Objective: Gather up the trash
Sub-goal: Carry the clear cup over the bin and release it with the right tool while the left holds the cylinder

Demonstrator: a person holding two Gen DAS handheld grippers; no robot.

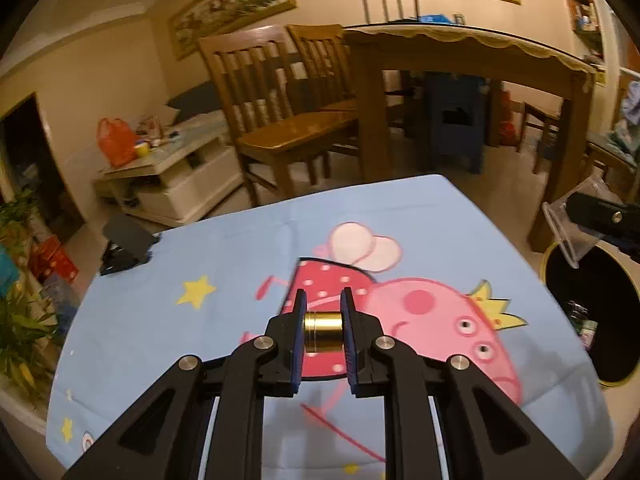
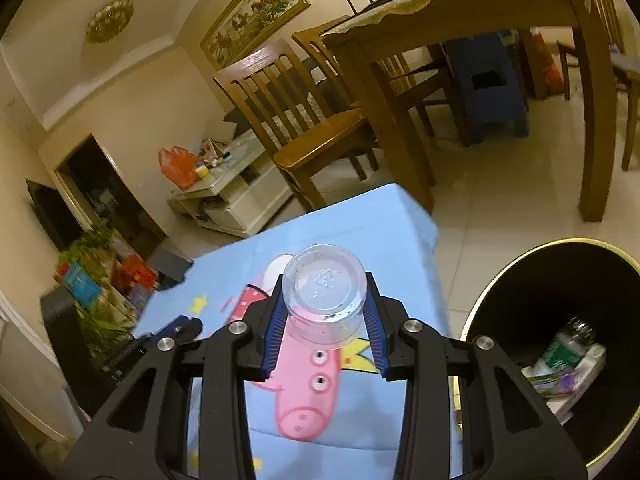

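Left tongs [image 1: 324, 300] clamp a gold cylinder [image 1: 323, 330]; right tongs [image 2: 325, 294] grip a clear cup [image 2: 324, 294].

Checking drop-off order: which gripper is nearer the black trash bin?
Right. The right gripper, holding a clear cup, is beside the trash bin. The left gripper, holding a gold cylinder, is over the tablecloth.

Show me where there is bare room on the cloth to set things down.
Nearly all the blue cartoon cloth is bare, from its far corner to the yellow star. Only the black stand crowds its left edge. The bin already holds trash.
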